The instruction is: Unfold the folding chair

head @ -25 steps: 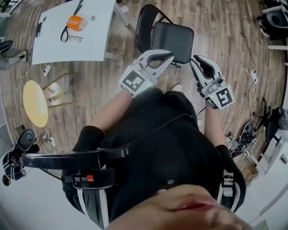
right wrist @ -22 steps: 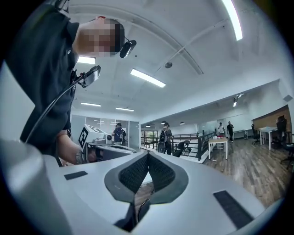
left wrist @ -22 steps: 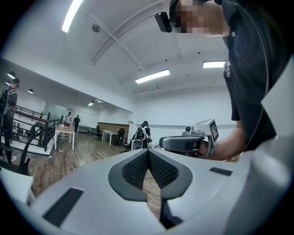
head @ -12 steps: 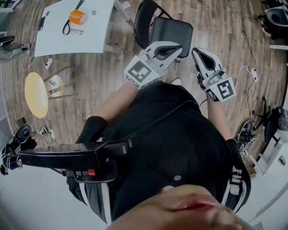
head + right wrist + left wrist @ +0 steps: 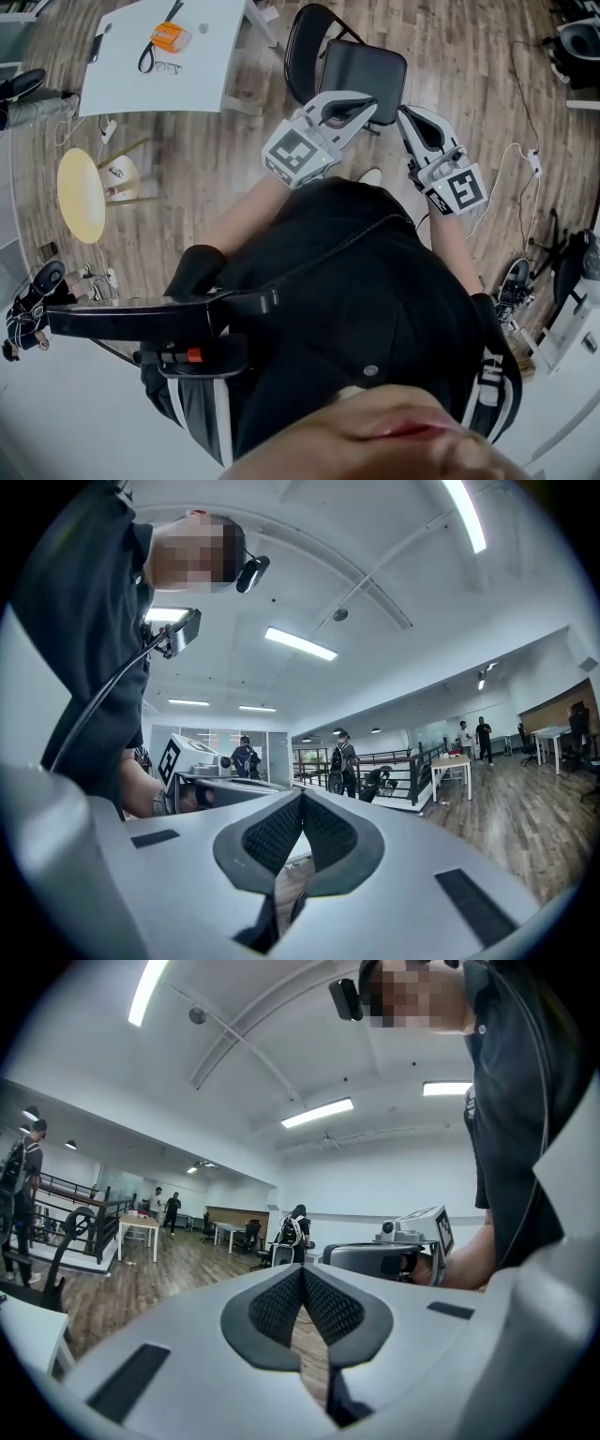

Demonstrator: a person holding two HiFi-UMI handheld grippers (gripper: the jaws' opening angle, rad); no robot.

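The black folding chair [image 5: 361, 70] stands unfolded on the wooden floor just in front of me, seat level and curved backrest [image 5: 298, 42] behind it. My left gripper [image 5: 368, 101] hangs over the seat's near edge, jaws shut and empty. My right gripper [image 5: 403, 114] is close beside it to the right, also shut with nothing between the pads. In the left gripper view the gripper [image 5: 302, 1271] points level across the room and the pads meet; the right gripper [image 5: 394, 1258] shows beyond it. The right gripper view shows its jaws [image 5: 302, 799] closed too.
A white table [image 5: 202, 80] at the upper left carries an orange object [image 5: 167, 37] and glasses. A yellow round stool [image 5: 80, 195] stands at the left. Cables and a power strip [image 5: 527, 161] lie on the floor at the right. Several people stand far off in the gripper views.
Both grippers have drifted slightly up the head view, closer over the chair seat. The right gripper's jaws look a little more closed than a second ago.
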